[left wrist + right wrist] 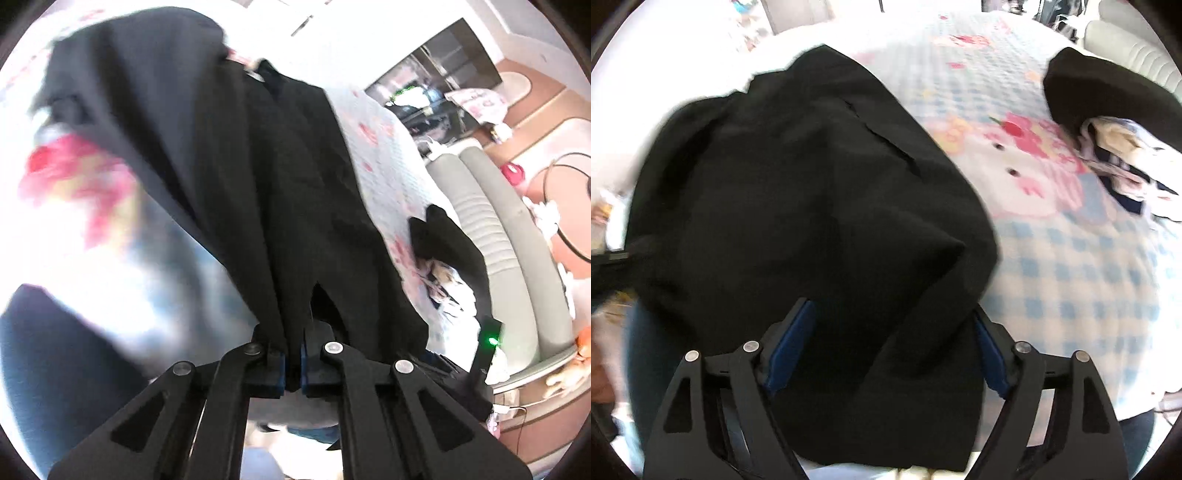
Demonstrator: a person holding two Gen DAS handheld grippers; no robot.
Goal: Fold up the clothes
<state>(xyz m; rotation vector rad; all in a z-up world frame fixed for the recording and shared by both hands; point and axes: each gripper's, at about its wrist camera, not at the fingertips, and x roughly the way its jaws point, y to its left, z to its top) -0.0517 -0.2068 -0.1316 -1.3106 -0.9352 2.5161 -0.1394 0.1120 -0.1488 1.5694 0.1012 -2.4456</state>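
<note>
Both tongs differ: left tongs (292,363) pinch black garment (229,177) (edge), right tongs (892,354) gape.

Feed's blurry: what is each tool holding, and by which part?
Left tool: shut on the black garment, at its edge. Right tool: open, holding nothing; cloth lies between its fingers.
</note>
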